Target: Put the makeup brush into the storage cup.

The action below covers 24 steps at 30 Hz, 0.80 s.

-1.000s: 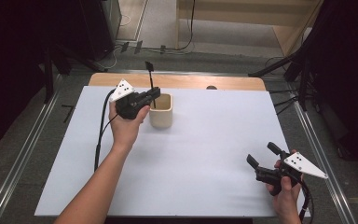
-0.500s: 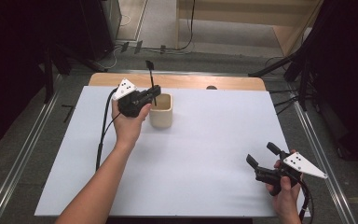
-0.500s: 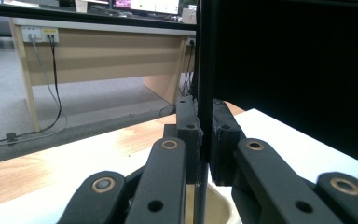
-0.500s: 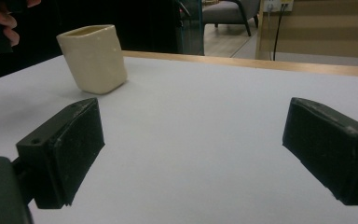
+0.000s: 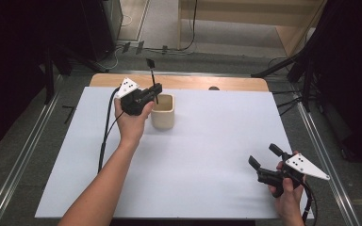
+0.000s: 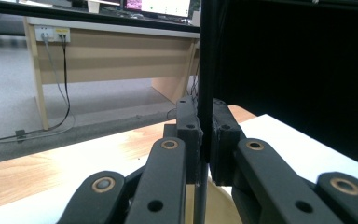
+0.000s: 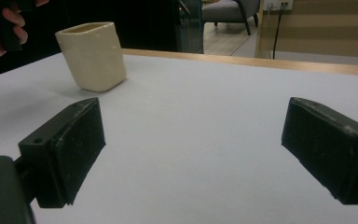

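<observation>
The left gripper [image 5: 153,92] pinched a thin, stiff, light black stick [image 5: 151,70] mid-shaft between clenched jaws, its lower end over the cup [image 5: 163,112]; the right gripper [image 5: 264,161] stood agape, empty.

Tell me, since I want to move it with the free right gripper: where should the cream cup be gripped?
Probably the cream cup by its rim wall on the right side, from above: it stands upright, open-topped, and the left gripper holds a black stick at its left.
</observation>
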Motion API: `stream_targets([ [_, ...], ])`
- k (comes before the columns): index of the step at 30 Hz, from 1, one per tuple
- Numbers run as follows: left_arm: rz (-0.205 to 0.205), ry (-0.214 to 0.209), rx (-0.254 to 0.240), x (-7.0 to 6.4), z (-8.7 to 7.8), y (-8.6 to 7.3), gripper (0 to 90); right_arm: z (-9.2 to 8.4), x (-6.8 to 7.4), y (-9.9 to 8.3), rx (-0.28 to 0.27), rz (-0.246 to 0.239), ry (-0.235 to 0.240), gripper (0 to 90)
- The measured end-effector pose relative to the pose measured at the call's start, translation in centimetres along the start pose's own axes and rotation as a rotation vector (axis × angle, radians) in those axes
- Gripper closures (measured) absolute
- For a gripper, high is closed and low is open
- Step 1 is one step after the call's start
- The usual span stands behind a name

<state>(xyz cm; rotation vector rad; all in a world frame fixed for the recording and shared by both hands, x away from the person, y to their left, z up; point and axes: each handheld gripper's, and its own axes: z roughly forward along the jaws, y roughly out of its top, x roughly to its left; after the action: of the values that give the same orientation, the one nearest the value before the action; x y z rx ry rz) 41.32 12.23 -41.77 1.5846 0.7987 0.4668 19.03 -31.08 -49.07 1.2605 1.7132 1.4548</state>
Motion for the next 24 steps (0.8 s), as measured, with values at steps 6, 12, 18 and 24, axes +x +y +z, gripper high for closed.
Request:
stream_targets([
  [6,0.009,0.005,0.023,0.1,0.5,-0.5,85.3,0.0,-0.1,0.0,0.001,0.001,-0.001,6.3],
  [12,-0.002,0.004,0.033,0.2,0.9,-0.9,85.2,0.1,0.0,-0.1,0.004,-0.001,0.0,6.4],
  [18,-0.009,0.001,0.051,0.2,1.2,-1.4,85.3,0.1,0.0,-0.1,0.006,-0.005,0.002,6.4],
  [24,-0.024,-0.003,0.066,0.6,1.3,-2.0,85.3,0.1,0.1,0.0,0.006,-0.003,0.002,6.6],
])
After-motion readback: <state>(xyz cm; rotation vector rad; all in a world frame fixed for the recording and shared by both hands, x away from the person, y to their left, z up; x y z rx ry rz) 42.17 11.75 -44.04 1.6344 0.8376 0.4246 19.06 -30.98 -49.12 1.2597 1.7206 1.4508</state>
